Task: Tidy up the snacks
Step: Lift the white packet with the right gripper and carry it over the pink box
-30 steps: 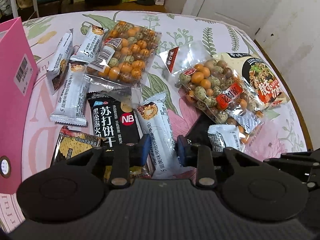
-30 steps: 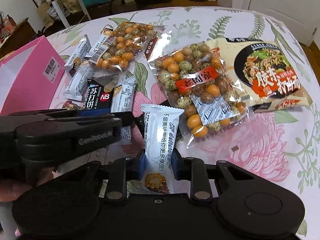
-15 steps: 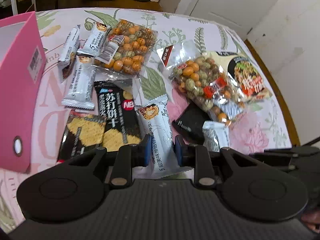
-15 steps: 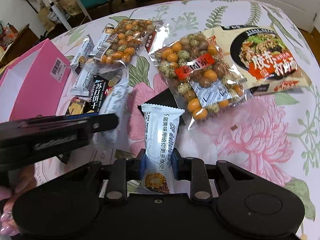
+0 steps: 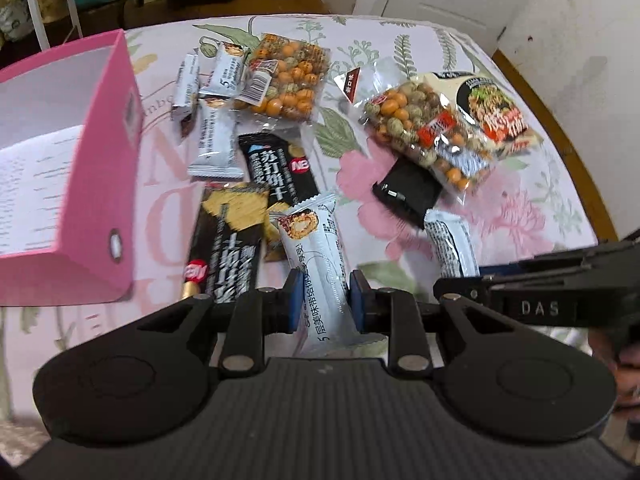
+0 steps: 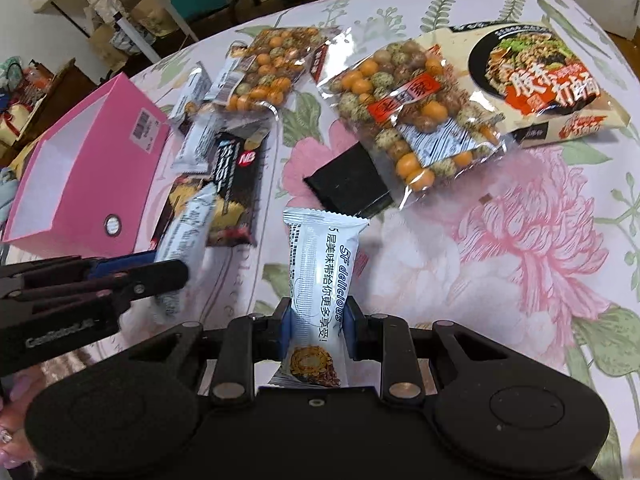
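Snack bar point(image 6: 320, 276) "5F delicious" | right claw point(image 6: 316, 330) pinching it | left claw point(image 5: 322, 306) pinching white bar point(image 5: 318, 264)

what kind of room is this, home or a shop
Most likely a home, perhaps a dining area: a round table under a floral tablecloth, a white panelled door, and bags and boxes cluttered on the floor.

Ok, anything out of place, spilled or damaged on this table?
No spills or torn wrappers visible. The small black packet lies partly tucked under the nearer bag of coated peanuts, and the two black soda cracker packs overlap. Otherwise just loose, unsorted snacks beside the pink box.
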`<action>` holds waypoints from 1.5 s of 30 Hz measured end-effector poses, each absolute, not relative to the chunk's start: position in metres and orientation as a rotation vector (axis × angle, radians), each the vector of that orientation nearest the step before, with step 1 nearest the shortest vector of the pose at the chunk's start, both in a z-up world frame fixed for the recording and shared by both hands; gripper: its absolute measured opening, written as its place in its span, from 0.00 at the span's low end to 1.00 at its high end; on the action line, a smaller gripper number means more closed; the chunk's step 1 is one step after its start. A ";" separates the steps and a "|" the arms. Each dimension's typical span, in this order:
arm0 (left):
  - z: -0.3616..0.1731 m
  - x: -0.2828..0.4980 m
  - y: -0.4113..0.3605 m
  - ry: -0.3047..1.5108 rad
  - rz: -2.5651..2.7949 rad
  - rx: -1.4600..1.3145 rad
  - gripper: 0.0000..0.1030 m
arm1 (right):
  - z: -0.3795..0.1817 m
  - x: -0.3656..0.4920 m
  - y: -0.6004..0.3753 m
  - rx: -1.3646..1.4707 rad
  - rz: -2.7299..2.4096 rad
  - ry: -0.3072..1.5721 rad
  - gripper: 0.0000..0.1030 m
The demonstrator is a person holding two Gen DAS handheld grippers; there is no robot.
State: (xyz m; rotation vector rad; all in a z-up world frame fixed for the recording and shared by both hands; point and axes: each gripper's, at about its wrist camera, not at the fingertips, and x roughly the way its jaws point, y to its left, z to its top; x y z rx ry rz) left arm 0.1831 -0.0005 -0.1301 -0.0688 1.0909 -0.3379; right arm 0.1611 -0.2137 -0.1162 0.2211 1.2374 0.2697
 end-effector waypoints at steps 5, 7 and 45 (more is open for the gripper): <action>-0.109 0.163 0.018 1.110 -0.344 -0.075 0.23 | -0.101 0.152 -0.200 0.193 0.327 1.221 0.29; -0.103 0.153 0.023 1.112 -0.333 -0.029 0.23 | -0.091 0.146 -0.194 0.181 0.357 1.221 0.29; -0.068 0.239 0.214 0.935 -0.071 -0.343 0.12 | -0.021 0.235 0.023 -0.115 0.765 0.897 0.28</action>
